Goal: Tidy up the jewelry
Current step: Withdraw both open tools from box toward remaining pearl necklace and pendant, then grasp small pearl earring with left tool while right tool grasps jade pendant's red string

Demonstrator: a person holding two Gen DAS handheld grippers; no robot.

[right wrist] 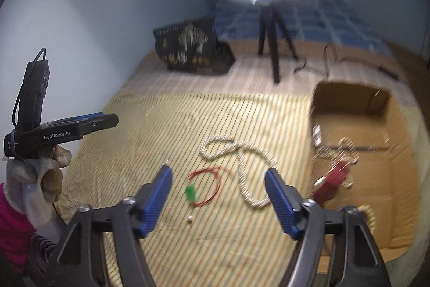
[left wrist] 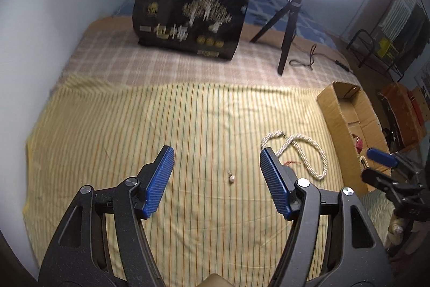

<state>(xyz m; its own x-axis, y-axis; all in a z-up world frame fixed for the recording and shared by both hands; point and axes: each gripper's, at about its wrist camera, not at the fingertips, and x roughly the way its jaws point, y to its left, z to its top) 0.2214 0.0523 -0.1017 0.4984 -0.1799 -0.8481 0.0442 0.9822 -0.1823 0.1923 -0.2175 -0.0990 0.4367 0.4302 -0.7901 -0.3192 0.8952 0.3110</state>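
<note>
On the striped yellow cloth (left wrist: 134, 131) lie a small pearl earring (left wrist: 231, 178), a long white bead necklace (left wrist: 303, 149) and a thin red cord with a green pendant (right wrist: 207, 186). My left gripper (left wrist: 217, 159) is open and empty, hovering just short of the earring. My right gripper (right wrist: 218, 178) is open and empty above the red cord; the earring (right wrist: 190, 219) lies just below it. The cardboard box (right wrist: 376, 109) to the right holds a bead necklace (right wrist: 346, 149) and a red piece (right wrist: 333, 182). The right gripper also shows in the left wrist view (left wrist: 381, 166).
A black printed bag (left wrist: 188, 20) stands at the back of the bed. A ring light on a black tripod (left wrist: 287, 31) stands to its right with a cable trailing. A wall runs along the left. Furniture stands beyond the bed's right edge.
</note>
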